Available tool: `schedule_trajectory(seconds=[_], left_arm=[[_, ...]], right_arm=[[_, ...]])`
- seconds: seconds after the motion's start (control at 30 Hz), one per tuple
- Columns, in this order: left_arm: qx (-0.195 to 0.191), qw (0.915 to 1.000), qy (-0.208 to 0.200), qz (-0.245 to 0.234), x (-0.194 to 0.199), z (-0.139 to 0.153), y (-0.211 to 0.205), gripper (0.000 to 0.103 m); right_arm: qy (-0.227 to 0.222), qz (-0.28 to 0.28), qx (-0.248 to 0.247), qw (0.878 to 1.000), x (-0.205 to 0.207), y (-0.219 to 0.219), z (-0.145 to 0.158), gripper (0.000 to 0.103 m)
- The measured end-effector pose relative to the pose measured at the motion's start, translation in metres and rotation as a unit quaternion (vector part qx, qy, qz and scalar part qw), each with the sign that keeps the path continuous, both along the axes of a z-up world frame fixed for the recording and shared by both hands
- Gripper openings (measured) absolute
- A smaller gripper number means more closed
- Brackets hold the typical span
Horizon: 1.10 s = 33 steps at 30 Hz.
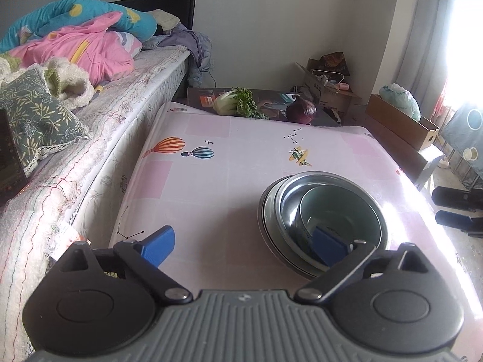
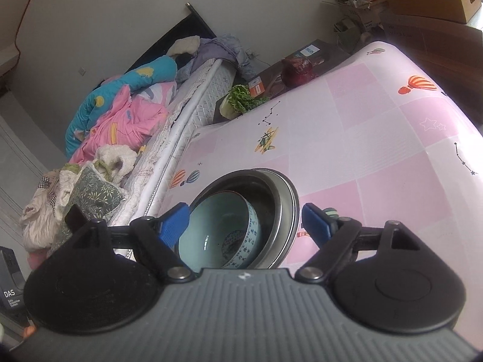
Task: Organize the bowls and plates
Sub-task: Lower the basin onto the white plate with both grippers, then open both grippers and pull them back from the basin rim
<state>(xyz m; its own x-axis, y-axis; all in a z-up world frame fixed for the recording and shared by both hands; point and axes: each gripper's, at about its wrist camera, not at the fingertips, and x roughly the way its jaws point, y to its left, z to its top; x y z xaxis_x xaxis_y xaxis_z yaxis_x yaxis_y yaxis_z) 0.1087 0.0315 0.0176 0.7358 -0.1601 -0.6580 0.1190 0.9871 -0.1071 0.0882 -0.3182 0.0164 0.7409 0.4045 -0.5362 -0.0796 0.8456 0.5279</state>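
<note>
Fingers on our left gripper (image 1: 246, 246) spread wide, nothing held. Our right gripper (image 2: 246, 221) also wide open, pads clear of stack. Pale blue ceramic bowl (image 2: 217, 235) nested in steel bowl (image 1: 332, 208), on plate (image 1: 268, 211), on pink tablecloth (image 1: 211, 181).

"DAS" in white on the dark device (image 2: 10, 280) at the right-wrist view's lower left edge, left of the bed; smaller lines under it too small to read. "PHILIPS" on a white label on the dark box (image 2: 314, 51) behind the red cabbage (image 2: 297, 71). Blue characters ring the ceramic bowl (image 2: 223, 232), illegible. Printing on the cardboard box (image 1: 320, 89), illegible.
</note>
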Motion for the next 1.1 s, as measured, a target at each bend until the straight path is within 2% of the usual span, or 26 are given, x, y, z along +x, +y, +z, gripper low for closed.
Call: schedule_trajectory(seconds=[0.03, 0.1, 0.2, 0.47, 0.7, 0.97, 1.1], left_arm=[[0.004, 1.0, -0.007, 0.0, -0.003, 0.003, -0.001, 0.1], [0.01, 0.9998, -0.019, 0.002, -0.008, 0.007, -0.003, 0.103], [0.014, 0.9994, -0.031, 0.006, -0.016, 0.015, -0.005, 0.103], [0.034, 0.9986, -0.035, 0.023, -0.025, 0.024, -0.01, 0.103], [0.053, 0.997, -0.023, 0.052, -0.025, 0.026, -0.013, 0.103], [0.082, 0.9956, -0.006, 0.046, -0.026, 0.021, -0.018, 0.103], [0.082, 0.9953, -0.005, 0.052, -0.03, 0.02, -0.018, 0.103]], right_arm=[[-0.009, 0.004, -0.011, 1.0, -0.007, 0.004, 0.004, 0.085], [-0.024, 0.007, -0.032, 0.999, -0.021, 0.011, 0.011, 0.095], [-0.043, 0.012, -0.065, 0.997, -0.039, 0.021, 0.02, 0.102], [-0.058, -0.002, -0.114, 0.992, -0.063, 0.032, 0.031, 0.102], [-0.069, -0.005, -0.126, 0.99, -0.071, 0.034, 0.039, 0.102], [-0.069, 0.002, -0.134, 0.989, -0.074, 0.048, 0.042, 0.102], [-0.069, 0.004, -0.143, 0.987, -0.078, 0.053, 0.042, 0.102]])
